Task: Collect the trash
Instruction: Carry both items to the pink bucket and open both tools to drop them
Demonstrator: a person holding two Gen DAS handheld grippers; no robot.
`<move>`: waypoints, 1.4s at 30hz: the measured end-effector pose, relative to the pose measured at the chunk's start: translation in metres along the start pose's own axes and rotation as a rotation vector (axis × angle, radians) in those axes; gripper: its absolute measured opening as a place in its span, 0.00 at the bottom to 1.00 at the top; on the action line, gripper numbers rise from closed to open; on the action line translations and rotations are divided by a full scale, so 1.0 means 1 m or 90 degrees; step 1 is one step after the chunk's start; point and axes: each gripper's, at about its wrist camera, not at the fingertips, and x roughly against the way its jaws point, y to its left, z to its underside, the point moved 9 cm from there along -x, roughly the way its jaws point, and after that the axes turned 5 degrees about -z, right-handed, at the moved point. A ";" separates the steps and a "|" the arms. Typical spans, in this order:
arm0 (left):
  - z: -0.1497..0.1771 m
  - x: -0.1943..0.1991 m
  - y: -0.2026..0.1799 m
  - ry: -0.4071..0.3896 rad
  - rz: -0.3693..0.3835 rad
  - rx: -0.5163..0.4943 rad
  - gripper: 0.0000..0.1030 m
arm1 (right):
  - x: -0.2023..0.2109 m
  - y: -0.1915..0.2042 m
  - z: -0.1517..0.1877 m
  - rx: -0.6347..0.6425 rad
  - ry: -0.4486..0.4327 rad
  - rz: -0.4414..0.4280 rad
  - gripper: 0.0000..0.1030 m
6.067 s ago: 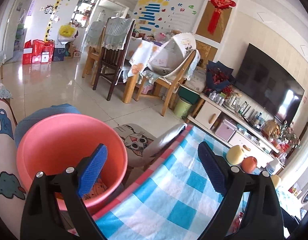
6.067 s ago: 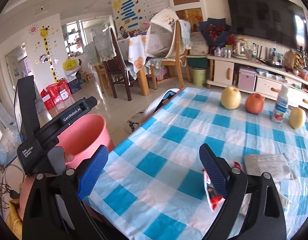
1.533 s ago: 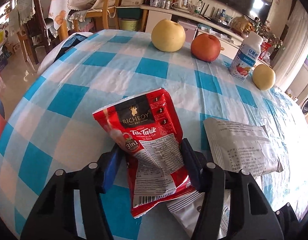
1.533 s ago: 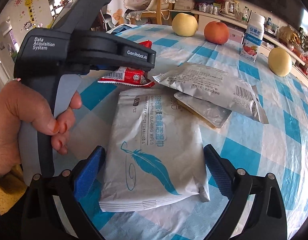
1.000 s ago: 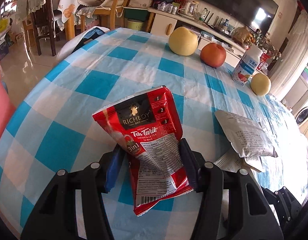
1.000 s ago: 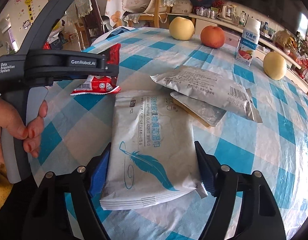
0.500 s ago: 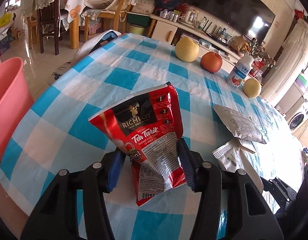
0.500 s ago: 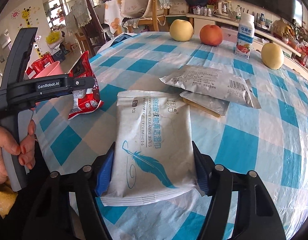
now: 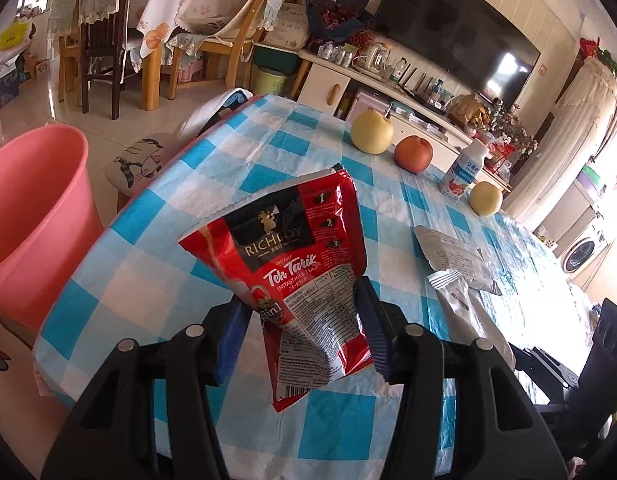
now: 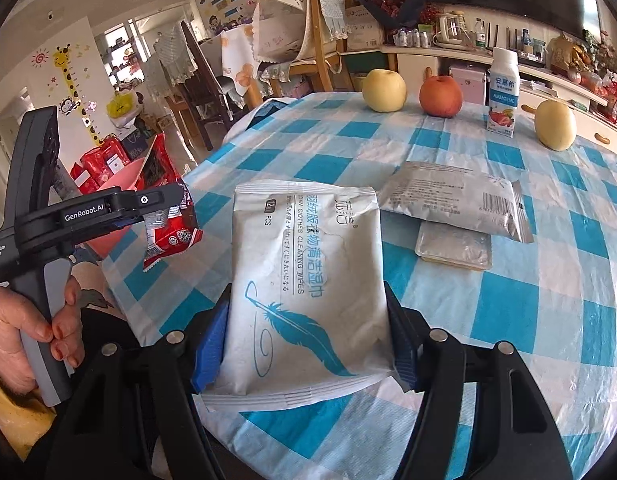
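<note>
Over checked tablecloth, left tool pinches crumpled red sachet; right tool grips white wipes pack.

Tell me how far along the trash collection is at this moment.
Done: nothing visibly binned here; the pink plastic bucket interior is out of sight. In hand: the left gripper is clamped on the red milk-tea sachet, lifted off the table; the right gripper is closed on the white cleaning-wipes pack. Left: a grey foil pouch and the clear flat wrapper under it lie on the blue checked tablecloth.
</note>
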 end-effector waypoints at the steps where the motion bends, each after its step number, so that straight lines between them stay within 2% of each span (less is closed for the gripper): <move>1: -0.001 0.003 0.002 -0.003 0.000 0.001 0.52 | 0.000 0.003 -0.002 -0.002 -0.001 -0.004 0.66; 14: -0.023 0.041 0.062 -0.052 -0.024 0.029 0.52 | 0.001 0.053 -0.047 -0.032 -0.015 -0.081 0.66; 21: -0.037 0.064 0.119 -0.089 -0.062 0.069 0.52 | -0.012 0.112 -0.084 -0.018 -0.011 -0.156 0.67; 25: -0.042 0.075 0.163 -0.110 -0.106 0.092 0.52 | -0.033 0.157 -0.105 0.000 0.011 -0.209 0.67; 32: -0.043 0.078 0.236 -0.111 -0.153 0.153 0.52 | -0.084 0.243 -0.135 0.052 0.054 -0.288 0.67; 37: -0.047 0.071 0.269 -0.106 -0.172 0.170 0.52 | -0.126 0.287 -0.146 0.074 0.082 -0.312 0.67; 42: -0.045 0.062 0.288 -0.098 -0.185 0.174 0.51 | -0.166 0.310 -0.145 0.077 0.109 -0.316 0.67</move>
